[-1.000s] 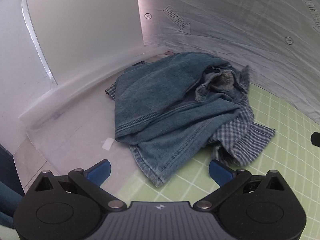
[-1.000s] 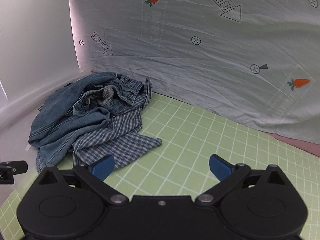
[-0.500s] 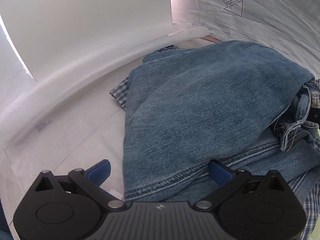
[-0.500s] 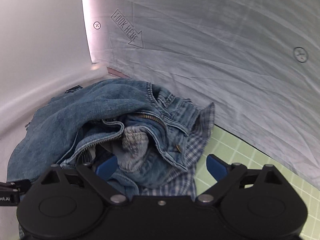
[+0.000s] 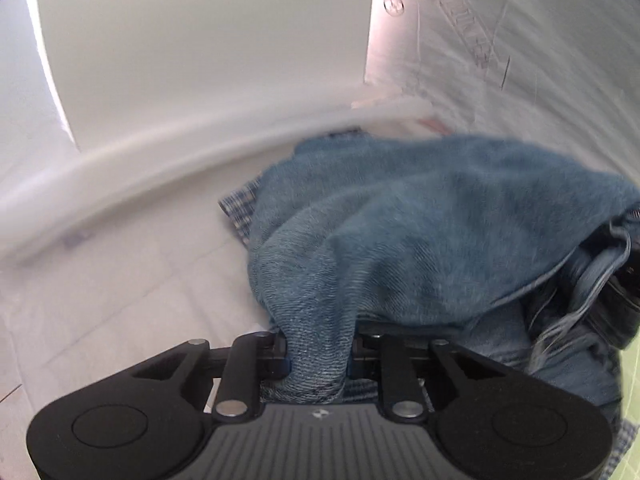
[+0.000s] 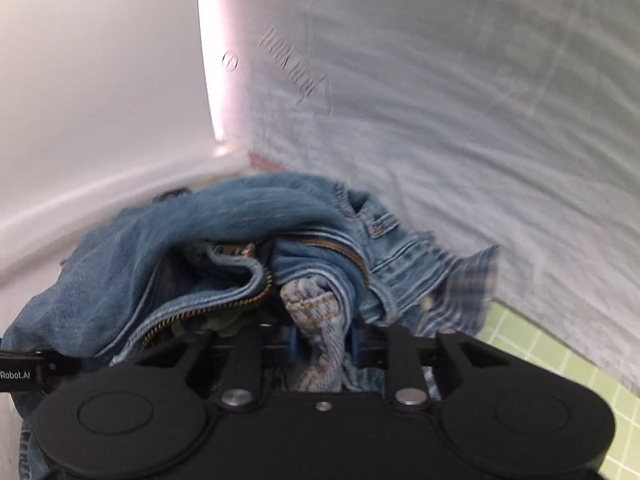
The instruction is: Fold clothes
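I have the crumpled blue denim jeans point(image 5: 440, 232) heaped at the far left of the tabletop point(image 5: 132, 280), over a blue checked shirt point(image 6: 460, 296). My left tool point(image 5: 319, 354) has just clenched on a denim fold; my right tool point(image 6: 322, 346) has just clamped the stitched waistband by the zip. Pick-up is underway. Next I should lift both together and shake the jeans clear of the shirt.

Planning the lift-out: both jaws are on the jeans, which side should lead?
Right, probably. The right gripper pinches the jeans at the waistband by the zipper, a better anchor. The left gripper holds plain bunched denim.
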`<state>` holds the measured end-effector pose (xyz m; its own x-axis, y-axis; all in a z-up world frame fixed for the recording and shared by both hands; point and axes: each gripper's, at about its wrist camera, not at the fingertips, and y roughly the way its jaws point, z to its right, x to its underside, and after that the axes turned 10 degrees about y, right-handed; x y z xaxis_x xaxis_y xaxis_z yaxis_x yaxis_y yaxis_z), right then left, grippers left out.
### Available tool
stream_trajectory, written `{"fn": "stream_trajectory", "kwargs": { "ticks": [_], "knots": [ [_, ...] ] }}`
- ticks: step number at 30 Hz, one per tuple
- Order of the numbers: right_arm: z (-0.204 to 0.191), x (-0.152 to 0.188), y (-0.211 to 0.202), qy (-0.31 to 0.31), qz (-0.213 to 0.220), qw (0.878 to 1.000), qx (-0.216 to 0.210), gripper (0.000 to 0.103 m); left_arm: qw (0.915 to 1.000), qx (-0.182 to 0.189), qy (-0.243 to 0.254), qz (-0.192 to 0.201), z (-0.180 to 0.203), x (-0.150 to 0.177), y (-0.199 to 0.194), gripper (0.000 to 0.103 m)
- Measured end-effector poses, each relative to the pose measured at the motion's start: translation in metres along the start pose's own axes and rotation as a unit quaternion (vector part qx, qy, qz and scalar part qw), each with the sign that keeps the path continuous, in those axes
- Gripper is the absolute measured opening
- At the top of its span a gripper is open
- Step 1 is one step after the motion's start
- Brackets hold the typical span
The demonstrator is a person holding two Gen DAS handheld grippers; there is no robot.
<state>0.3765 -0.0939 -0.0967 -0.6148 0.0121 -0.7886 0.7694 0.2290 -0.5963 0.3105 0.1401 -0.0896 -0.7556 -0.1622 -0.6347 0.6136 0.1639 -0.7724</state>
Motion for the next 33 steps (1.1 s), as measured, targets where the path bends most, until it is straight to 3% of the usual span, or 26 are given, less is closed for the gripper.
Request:
{"fn": "stream_trajectory", "kwargs": {
  "ticks": [4,8,11,14,17,18,21,22,23,25,26,30,33],
  "knots": [
    [0.009,-0.009,-0.053,0.014,0.066,0.997,0.027,0.015,0.998,0.019,0.003,0.06,-0.003,-0.01,-0.055,0.018],
    [0.027,-0.001,-0.127,0.03,0.126,0.989,0.076,0.015,0.9895,0.075,0.023,0.121,0.012,-0.013,-0.132,0.018],
    [0.048,0.013,-0.194,0.051,0.168,0.977,0.12,0.015,0.9763,0.131,0.066,0.159,0.037,0.0,-0.195,0.018],
    [0.081,0.039,-0.274,0.069,0.203,0.96,0.18,0.015,0.9569,0.207,0.115,0.168,0.072,0.03,-0.254,0.018],
    [0.124,0.073,-0.351,0.086,0.218,0.938,0.254,0.015,0.9341,0.274,0.179,0.143,0.117,0.08,-0.296,0.02],
    [0.139,0.085,-0.376,0.091,0.218,0.93,0.281,0.015,0.9273,0.29,0.202,0.123,0.135,0.099,-0.304,0.027],
    [0.189,0.135,-0.427,0.099,0.174,0.911,0.36,0.016,0.9149,0.314,0.252,0.028,0.179,0.162,-0.306,0.044],
    [0.209,0.154,-0.434,0.1,0.137,0.907,0.384,0.02,0.9091,0.32,0.266,-0.006,0.194,0.184,-0.306,0.043],
    [0.23,0.174,-0.435,0.105,0.082,0.903,0.408,0.038,0.9055,0.318,0.278,-0.04,0.202,0.204,-0.305,0.043],
    [0.271,0.22,-0.434,0.139,-0.044,0.891,0.429,0.048,0.9076,0.304,0.278,-0.08,0.203,0.228,-0.304,0.043],
    [0.284,0.243,-0.437,0.165,-0.08,0.887,0.423,0.047,0.9141,0.295,0.265,-0.085,0.199,0.235,-0.306,0.044],
    [0.295,0.295,-0.473,0.251,-0.076,0.885,0.385,0.055,0.946,0.247,0.196,-0.074,0.175,0.237,-0.306,0.058],
    [0.292,0.291,-0.48,0.283,-0.039,0.884,0.369,0.062,0.9621,0.211,0.161,-0.063,0.158,0.23,-0.3,0.058]
  ]
}}
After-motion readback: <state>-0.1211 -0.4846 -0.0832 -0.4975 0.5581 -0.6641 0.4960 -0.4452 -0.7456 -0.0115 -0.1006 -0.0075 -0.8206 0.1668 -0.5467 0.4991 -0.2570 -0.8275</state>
